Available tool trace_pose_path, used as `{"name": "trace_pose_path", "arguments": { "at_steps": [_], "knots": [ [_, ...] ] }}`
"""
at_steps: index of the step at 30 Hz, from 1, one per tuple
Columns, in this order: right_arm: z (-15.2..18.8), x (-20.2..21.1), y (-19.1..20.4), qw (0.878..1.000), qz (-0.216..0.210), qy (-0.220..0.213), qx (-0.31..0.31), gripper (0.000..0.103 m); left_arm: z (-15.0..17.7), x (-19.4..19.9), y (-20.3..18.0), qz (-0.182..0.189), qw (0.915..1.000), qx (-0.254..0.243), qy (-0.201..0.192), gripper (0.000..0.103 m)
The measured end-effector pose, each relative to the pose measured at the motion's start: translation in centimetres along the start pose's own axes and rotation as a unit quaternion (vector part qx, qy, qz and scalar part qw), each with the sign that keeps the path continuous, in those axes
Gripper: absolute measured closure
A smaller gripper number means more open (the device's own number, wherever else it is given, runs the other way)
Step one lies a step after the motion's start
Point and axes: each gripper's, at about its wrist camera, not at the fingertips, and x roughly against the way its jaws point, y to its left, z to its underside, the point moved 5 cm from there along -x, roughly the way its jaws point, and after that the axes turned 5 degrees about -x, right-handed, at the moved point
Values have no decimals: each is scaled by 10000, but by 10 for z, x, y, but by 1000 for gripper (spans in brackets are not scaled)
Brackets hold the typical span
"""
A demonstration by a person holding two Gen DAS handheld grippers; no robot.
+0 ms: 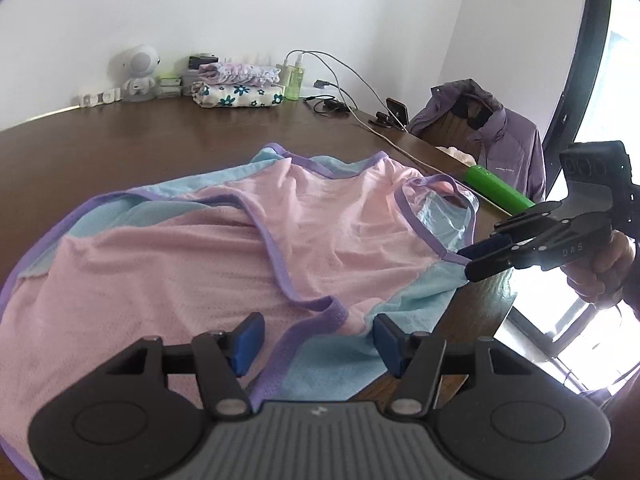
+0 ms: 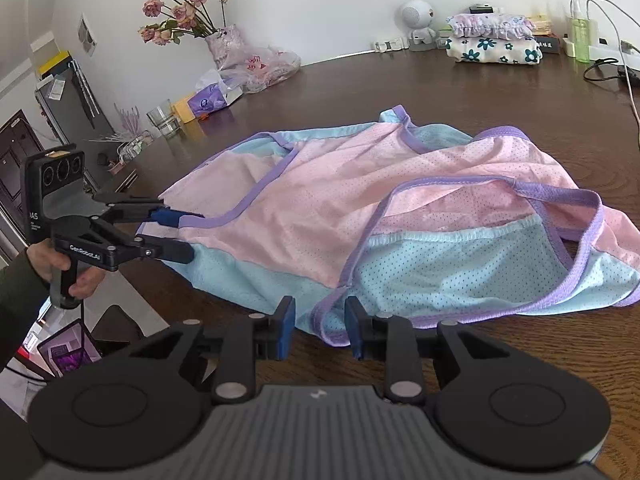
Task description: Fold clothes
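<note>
The pink, blue and purple-trimmed mesh garment (image 2: 360, 208) lies spread on the dark wooden table (image 2: 440, 92). Your left gripper (image 1: 316, 344) and right gripper (image 2: 320, 326) both straddle its near edge, fingers spread; closing shallowly risks pinching one layer only

Green bottle (image 1: 296, 79); rose vase (image 2: 224, 46)

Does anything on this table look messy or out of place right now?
The garment lies rumpled, its purple-trimmed strap flopped across the pink front. A white cable trails over the table toward it.
</note>
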Motion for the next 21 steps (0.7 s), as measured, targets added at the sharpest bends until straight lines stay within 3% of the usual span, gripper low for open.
{"name": "trace_pose_path", "arguments": {
  "at_steps": [1, 3, 4, 8, 12, 17, 19, 21],
  "knots": [
    [1, 0, 1, 10000, 18, -15, 4, 76, -1, -1, 2, 42, 10000, 14, 38, 59],
    [1, 0, 0, 9999, 97, -35, -11, 81, 1, -1, 8, 218, 9996, 152, 127, 93],
    [1, 0, -1, 9999, 141, -38, -32, 88, 3, 1, 10, 282, 9992, 254, 125, 94],
    [-1, 0, -7, 9997, 190, -15, -173, 95, 11, 17, 8, 422, 9969, 657, 31, 98],
    [-3, 0, -7, 9994, 305, 28, -158, 97, 20, 39, -3, 432, 9940, 999, -52, 99],
    [-3, 3, -7, 9991, 385, 138, -91, 98, 39, 48, -16, 408, 9908, 1283, 158, 100],
    [-1, 6, -6, 9991, 362, 223, -44, 98, 36, 55, -17, 350, 9918, 1231, -11, 99],
    [-1, 7, -4, 9991, 346, 239, 32, 98, 27, 60, -8, 155, 9920, 1231, -223, 88]
  ]
}}
